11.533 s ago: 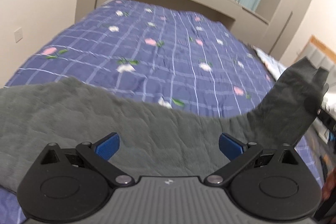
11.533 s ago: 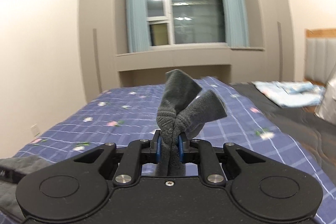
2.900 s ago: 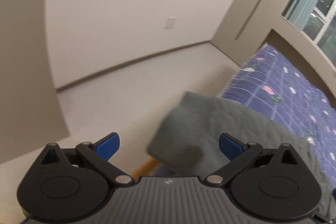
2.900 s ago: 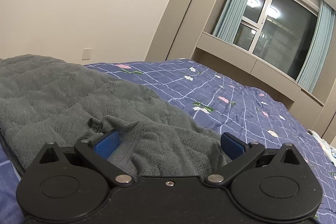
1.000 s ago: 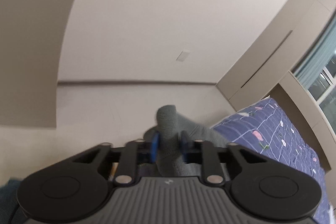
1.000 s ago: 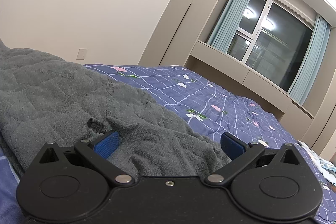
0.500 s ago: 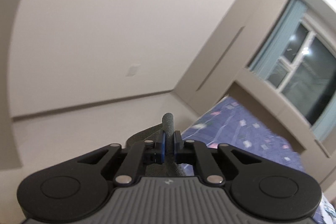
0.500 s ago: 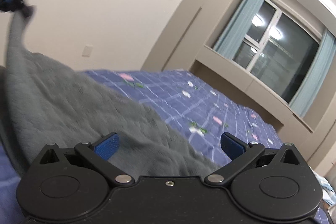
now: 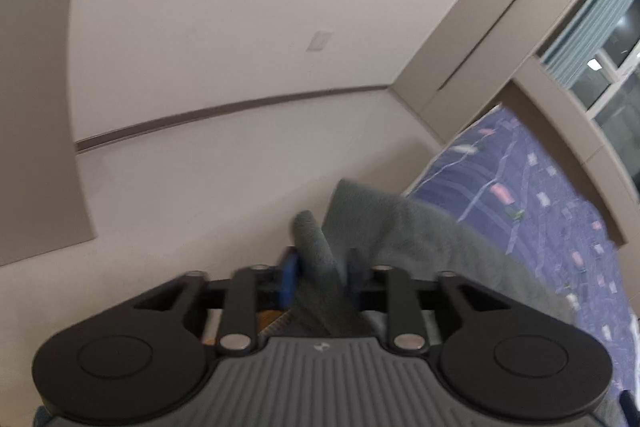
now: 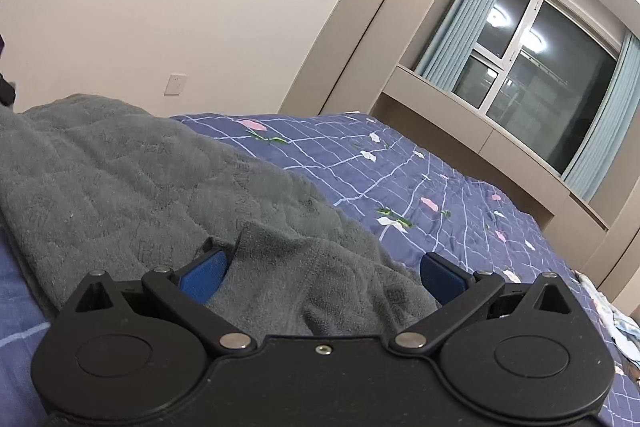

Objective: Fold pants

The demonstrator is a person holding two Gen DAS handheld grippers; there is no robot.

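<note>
The grey fleece pants [image 10: 132,187] lie spread across the near part of the bed, their cloth bunched under my right gripper [image 10: 322,277], which stands open over a folded hem. In the left wrist view, the pants' end [image 9: 400,227] hangs off the bed's corner over the floor. A fold of it stands up between the blue pads of my left gripper [image 9: 320,277]. Those jaws are opening, and the pads look parted from the cloth.
The blue checked bedspread [image 10: 420,183] with flowers runs back to a window [image 10: 520,39] with pale curtains. Pale floor [image 9: 200,195] and a white wall lie beyond the bed's corner. Some light cloth [image 10: 624,331] lies at the far right.
The left jaws, pinched tight on the cloth half a second ago, have parted, and that gripper has tipped down toward the floor. The lifted pants end has dropped back onto the bed.
</note>
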